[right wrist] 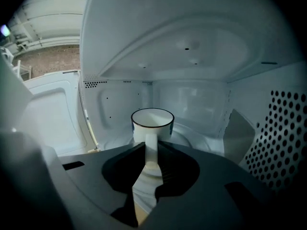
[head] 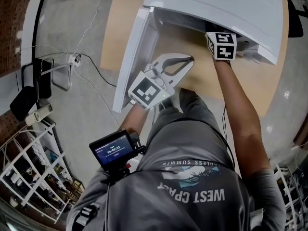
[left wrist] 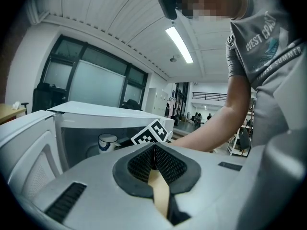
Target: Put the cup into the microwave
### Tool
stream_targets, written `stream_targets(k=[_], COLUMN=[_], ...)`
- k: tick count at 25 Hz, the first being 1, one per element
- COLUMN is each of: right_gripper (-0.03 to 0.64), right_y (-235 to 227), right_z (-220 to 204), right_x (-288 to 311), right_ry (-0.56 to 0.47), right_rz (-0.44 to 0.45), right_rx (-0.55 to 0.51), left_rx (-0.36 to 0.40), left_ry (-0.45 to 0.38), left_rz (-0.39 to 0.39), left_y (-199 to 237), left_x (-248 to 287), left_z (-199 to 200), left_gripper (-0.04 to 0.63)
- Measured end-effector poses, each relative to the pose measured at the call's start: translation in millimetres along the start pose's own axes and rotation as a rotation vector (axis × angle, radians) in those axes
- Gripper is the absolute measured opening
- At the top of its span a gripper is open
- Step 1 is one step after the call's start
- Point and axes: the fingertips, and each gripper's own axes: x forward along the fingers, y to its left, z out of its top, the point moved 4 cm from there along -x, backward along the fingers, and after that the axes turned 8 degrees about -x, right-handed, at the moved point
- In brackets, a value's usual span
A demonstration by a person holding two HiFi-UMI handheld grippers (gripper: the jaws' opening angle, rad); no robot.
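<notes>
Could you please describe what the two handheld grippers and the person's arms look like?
Both the left gripper and right gripper have light grey moulded bodies with dark, ribbed pads. Each carries a white cube printed with black square markers. The person wears a grey short-sleeved T-shirt; forearms are bare.

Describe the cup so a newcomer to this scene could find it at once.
Start at the white microwave standing open on the wooden table. Inside its cavity, above the round turntable, is the cup: white, with a thin dark rim. It is the only object in there, and the right gripper pinches its handle.
</notes>
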Motion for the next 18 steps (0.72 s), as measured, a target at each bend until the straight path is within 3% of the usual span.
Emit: stream_targets(k=[7, 14, 18], right_gripper=[0.075, 0.079, 0.118], right_y=[-2.7, -6.4, -5.4], right_z=[1.4, 1.0, 0.1], right_x=[9.5, 9.3, 5.7], right_ry=[-0.009, -0.06, -0.076], right_rz=[-0.035, -0.009, 0.0], right_rx=[-0.059, -0.074, -0.057], left_rx=[0.016, 0.014, 0.019], left_ry=[-0.024, -0.035, -0.037], left_rz=[-0.001, 0.006, 0.01], left_y=[1.5, 2.0, 1.3], left_x=[-2.1, -3.2, -3.8], left_z=[-0.6, 1.0, 1.6], left_gripper=[0.021, 0.021, 0.021])
